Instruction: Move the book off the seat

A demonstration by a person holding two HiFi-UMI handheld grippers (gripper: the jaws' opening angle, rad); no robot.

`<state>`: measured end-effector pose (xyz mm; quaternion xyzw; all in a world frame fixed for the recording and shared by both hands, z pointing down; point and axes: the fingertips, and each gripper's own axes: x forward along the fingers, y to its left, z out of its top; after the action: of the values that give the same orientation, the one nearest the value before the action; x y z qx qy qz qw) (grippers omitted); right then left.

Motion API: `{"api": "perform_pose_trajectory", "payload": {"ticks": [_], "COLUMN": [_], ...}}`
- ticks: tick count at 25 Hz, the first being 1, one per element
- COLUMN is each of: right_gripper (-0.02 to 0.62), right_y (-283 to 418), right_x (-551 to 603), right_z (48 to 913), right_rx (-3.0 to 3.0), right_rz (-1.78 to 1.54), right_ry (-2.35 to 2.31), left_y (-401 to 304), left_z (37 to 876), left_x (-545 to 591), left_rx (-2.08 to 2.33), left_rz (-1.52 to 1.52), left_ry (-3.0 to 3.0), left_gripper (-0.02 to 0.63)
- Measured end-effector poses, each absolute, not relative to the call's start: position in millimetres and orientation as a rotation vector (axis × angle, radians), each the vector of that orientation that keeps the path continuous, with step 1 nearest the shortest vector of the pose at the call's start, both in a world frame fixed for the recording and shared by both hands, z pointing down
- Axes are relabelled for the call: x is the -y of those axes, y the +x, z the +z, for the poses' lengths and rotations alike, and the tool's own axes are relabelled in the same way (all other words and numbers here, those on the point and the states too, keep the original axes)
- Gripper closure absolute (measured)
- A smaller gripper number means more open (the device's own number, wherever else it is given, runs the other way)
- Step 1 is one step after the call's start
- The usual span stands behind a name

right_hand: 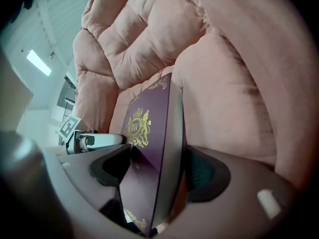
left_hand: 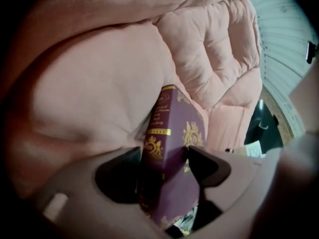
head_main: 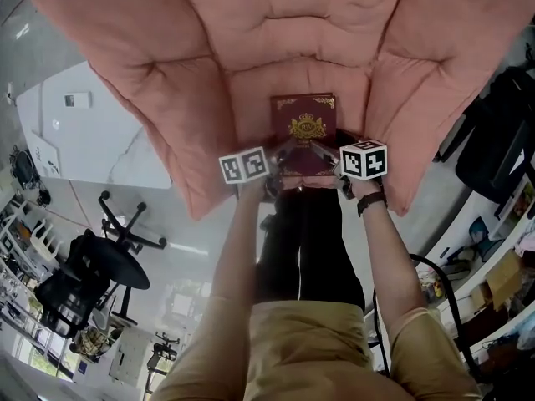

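A maroon book (head_main: 303,132) with a gold crest lies on the seat of a pink padded armchair (head_main: 292,32), its near edge toward me. My left gripper (head_main: 280,161) is at the book's near left corner, my right gripper (head_main: 330,159) at its near right corner. In the left gripper view the book (left_hand: 172,133) fills the gap of that gripper (left_hand: 164,166), and both pads touch it. The right gripper view shows the book (right_hand: 149,133) edge-on between the jaws of that gripper (right_hand: 157,168), with a thin sliver of space at the right pad.
A white table (head_main: 92,132) stands to the left of the armchair. A black office chair (head_main: 84,282) is at the lower left. Shelves with clutter (head_main: 493,282) line the right side. The person's legs are right in front of the seat.
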<state>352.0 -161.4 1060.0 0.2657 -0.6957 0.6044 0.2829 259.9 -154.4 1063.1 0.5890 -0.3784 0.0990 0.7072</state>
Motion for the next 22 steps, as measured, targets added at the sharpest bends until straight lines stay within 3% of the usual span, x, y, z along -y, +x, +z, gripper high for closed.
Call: {"api": "perform_pose_trajectory", "payload": {"ticks": [22], "right_gripper": [0.268], "right_y": [352], "right_x": [163], "right_z": [921], "right_rx": [1.966], "right_rz": [1.644], "right_ry": [0.86], "left_y": [254], "left_z": [923], "left_x": [158], "left_rx": [0.908], "left_rz": [0.222], "left_ry": [1.441], "left_gripper": [0.328]}}
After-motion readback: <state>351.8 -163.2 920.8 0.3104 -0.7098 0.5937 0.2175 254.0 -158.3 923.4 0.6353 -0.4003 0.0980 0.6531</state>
